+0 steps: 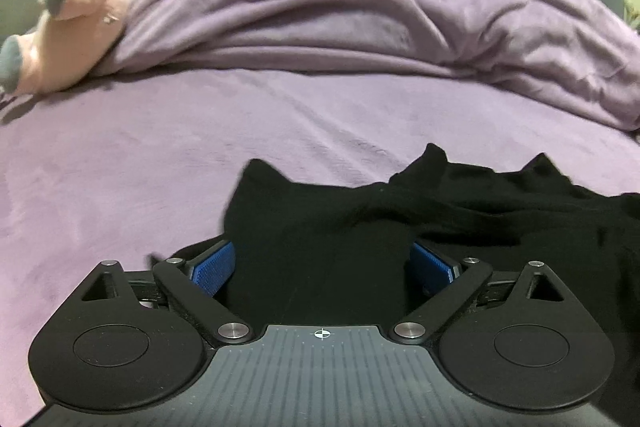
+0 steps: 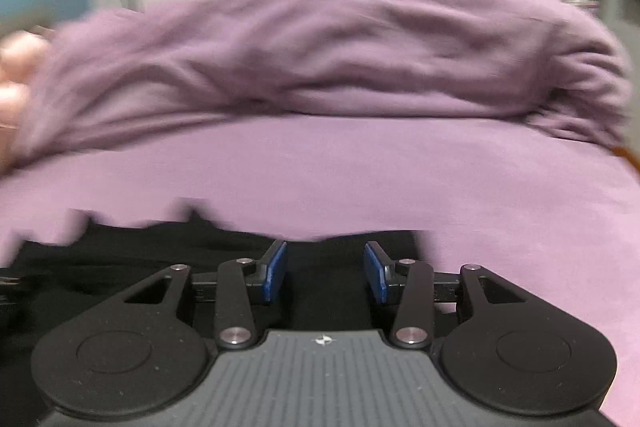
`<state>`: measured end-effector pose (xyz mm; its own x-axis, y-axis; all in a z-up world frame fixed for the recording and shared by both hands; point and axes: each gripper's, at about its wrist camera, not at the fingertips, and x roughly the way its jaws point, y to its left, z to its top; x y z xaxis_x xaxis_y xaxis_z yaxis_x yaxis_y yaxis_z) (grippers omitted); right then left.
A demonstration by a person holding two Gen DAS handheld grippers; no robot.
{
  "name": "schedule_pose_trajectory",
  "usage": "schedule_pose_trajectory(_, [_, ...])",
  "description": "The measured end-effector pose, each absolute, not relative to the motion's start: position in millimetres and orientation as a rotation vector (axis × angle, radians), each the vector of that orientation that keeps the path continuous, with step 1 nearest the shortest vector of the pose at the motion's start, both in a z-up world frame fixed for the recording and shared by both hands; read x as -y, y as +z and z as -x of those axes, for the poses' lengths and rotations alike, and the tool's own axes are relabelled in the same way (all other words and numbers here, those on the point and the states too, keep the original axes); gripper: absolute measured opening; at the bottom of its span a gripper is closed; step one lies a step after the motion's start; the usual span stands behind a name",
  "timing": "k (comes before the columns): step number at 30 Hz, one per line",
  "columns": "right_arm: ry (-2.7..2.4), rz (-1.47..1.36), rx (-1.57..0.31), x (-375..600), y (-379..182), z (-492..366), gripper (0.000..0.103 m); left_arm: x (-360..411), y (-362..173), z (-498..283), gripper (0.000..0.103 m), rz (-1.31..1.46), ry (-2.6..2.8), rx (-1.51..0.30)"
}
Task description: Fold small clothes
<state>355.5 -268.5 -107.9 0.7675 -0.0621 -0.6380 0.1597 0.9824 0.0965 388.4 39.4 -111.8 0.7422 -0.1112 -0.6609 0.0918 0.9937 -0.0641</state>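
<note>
While both grippers sit low at the near edge of the bed (image 1: pixel 160 155), the step in hand looks like taking hold of the black garment (image 1: pixel 400 211) to start a fold. It lies rumpled on the purple sheet, near side, with two peaks standing up along its far edge. The left gripper (image 1: pixel 322 263) is spread wide, black cloth bulging between its blue pads (image 1: pixel 212 269) but not pinched. The right gripper (image 2: pixel 325 275) stands about half open over the garment's right end; that view is smeared, so whether cloth sits between its pads is hard to say. A pink plush (image 1: pixel 84 7) and a heaped blanket (image 1: pixel 360 15) lie far off. Next, each gripper likely needs to close on a hem or corner, then lift and carry it across together.
</note>
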Motion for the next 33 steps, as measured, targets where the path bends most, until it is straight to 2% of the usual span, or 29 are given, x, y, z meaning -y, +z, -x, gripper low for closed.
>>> schedule_pose_trajectory(4, [0.043, -0.092, -0.758, 214, -125, -376, 0.041, -62, -102, -362, 0.098, 0.021, -0.076, -0.736])
schedule_pose_trajectory(7, [-0.026, -0.070, -0.822, 209, -151, -401, 0.038, -85, -96, -337, 0.098, 0.014, -0.063, -0.733])
schedule_pose_trajectory(11, [-0.177, -0.073, -0.777, 214, -148, -403, 0.038, -114, -98, -301, 0.098, 0.074, -0.156, -0.783])
schedule_pose_trajectory(14, [-0.125, -0.240, -0.731, 219, -128, -364, 0.038, -130, -108, -283, 0.098, 0.232, -0.262, -0.811])
schedule_pose_trajectory(15, [-0.099, -0.298, -0.714, 223, -125, -347, 0.039, -131, -112, -281, 0.095, 0.267, -0.279, -0.826])
schedule_pose_trajectory(20, [-0.174, -0.470, -0.683, 248, -116, -236, 0.043, -129, -122, -275, 0.091, 0.268, -0.266, -0.829])
schedule_pose_trajectory(23, [-0.264, -0.516, -0.694, 272, -120, -179, 0.044, -129, -125, -279, 0.082, 0.288, -0.262, -0.833])
schedule_pose_trajectory(25, [-0.250, -0.543, -0.692, 279, -124, -160, 0.043, -127, -124, -279, 0.065, 0.281, -0.238, -0.841])
schedule_pose_trajectory(28, [-0.297, -0.476, -0.704, 277, -113, -151, 0.043, -129, -121, -276, 0.053, 0.299, -0.186, -0.854])
schedule_pose_trajectory(33, [-0.295, -0.451, -0.754, 284, -113, -153, 0.044, -142, -113, -260, 0.049, 0.346, -0.159, -0.818])
